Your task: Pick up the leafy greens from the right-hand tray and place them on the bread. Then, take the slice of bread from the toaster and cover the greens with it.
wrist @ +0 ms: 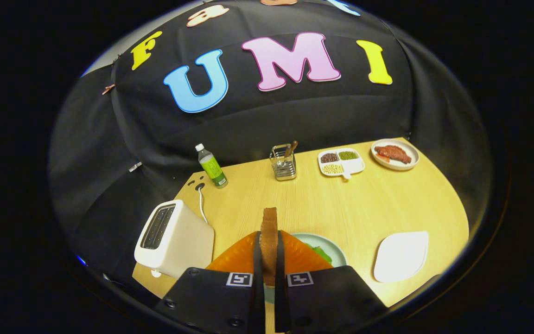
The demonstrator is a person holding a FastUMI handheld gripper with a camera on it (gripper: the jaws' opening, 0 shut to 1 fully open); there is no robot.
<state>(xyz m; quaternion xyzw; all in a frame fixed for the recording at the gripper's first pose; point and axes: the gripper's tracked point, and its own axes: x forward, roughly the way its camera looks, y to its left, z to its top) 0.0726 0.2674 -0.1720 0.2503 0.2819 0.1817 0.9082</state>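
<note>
My gripper (269, 253) is shut on a slice of bread (270, 227), which stands on edge between the two fingers, its brown crust rising above the fingertips. Right below and beyond the fingers lies a pale green plate (336, 250), and on it a bit of the leafy greens (321, 253) peeks out to the right of the fingers; the bread under them is hidden. The white toaster (174, 241) stands to the left of the fingers, its two slots dark. The white right-hand tray (401, 256) lies bare to the right of the plate.
Along the table's far side stand a green bottle (211, 167), a metal utensil holder (283, 163), a divided dish of beans (341, 162) and a plate with meat (395, 154). The toaster's white cord (200, 204) runs back to a socket.
</note>
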